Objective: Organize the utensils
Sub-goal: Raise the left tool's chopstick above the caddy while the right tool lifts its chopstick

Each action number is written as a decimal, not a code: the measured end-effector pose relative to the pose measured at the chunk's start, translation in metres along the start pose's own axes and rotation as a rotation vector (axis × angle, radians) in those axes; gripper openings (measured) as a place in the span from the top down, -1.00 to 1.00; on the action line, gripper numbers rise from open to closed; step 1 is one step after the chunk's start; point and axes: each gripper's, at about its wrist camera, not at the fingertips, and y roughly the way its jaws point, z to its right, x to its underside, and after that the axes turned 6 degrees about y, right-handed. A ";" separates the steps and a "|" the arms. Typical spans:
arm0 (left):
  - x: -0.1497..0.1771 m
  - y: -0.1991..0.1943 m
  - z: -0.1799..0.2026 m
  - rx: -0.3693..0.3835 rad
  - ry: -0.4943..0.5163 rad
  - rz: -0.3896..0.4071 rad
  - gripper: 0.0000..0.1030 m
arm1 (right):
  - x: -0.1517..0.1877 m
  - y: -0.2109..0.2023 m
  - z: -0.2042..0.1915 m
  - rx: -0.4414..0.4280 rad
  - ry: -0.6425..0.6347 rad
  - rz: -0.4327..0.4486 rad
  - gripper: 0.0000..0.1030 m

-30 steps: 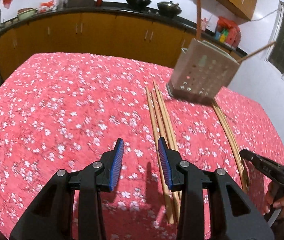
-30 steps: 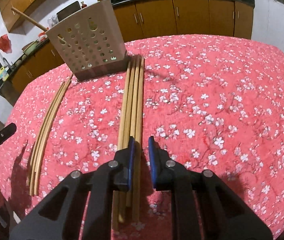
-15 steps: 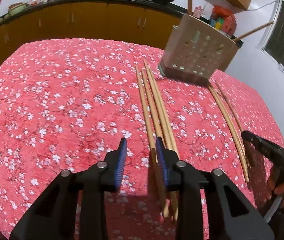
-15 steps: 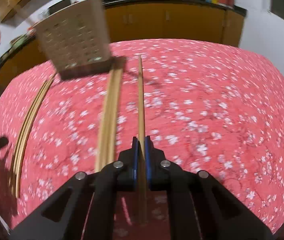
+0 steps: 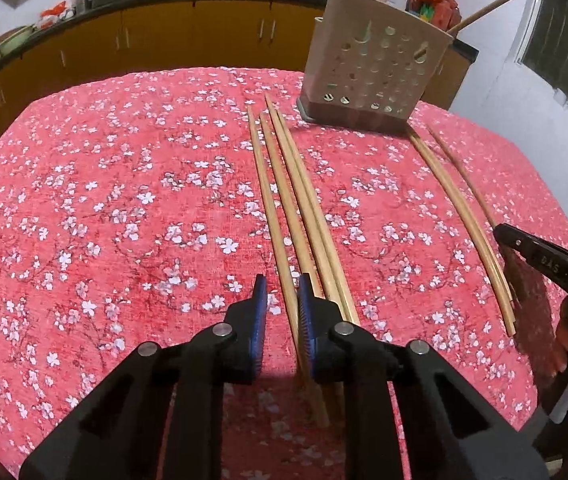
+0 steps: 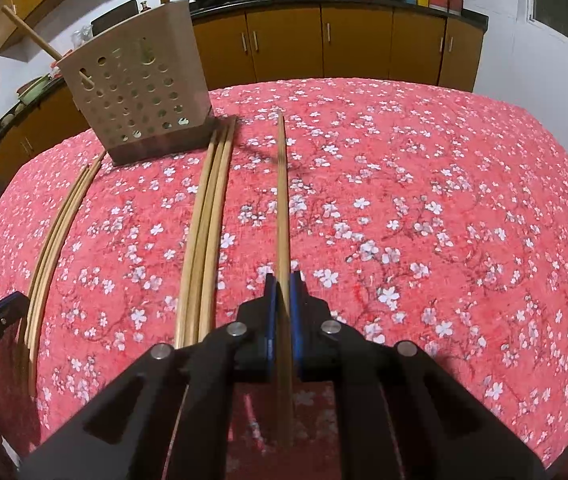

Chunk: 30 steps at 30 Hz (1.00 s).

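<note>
A round table under a red flowered cloth (image 5: pixel 83 200) carries the scene; at its far side a perforated utensil holder (image 5: pixel 376 68) stands upright, with two sticks already leaning out of it; loose chopsticks lie on the cloth in groups in front of it.

The right gripper (image 6: pixel 282 300) is clamped on a single chopstick (image 6: pixel 281 200), which is gripped near its close end so that most of its length juts toward the holder; a slip or a swing of the long free end may be feared, and the holder's wall may be struck instead of its mouth.

The left gripper (image 5: pixel 282 300) has just been closing; its jaws stand narrow around the outermost chopstick (image 5: pixel 271 200) of a group of four, with a gap still seen at the left pad, so no firm hold is judged yet; the right pad lies just beside the neighbouring stick, which may be nudged, pinched along or rolled off.

A further bundle (image 6: pixel 59 224) lies beside the holder, untouched.
</note>
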 end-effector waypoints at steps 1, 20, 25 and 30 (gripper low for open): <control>0.000 0.001 0.001 -0.009 0.003 0.002 0.70 | 0.001 -0.001 0.000 -0.001 0.000 0.000 0.83; -0.022 0.018 -0.055 -0.086 -0.121 0.040 0.86 | -0.010 0.011 0.006 0.003 0.004 0.031 0.84; -0.021 0.018 -0.053 -0.090 -0.113 0.051 0.85 | -0.012 0.014 0.007 -0.007 0.012 0.029 0.84; -0.013 0.010 -0.057 -0.076 -0.126 0.056 0.84 | -0.011 0.014 0.007 -0.001 0.006 0.030 0.84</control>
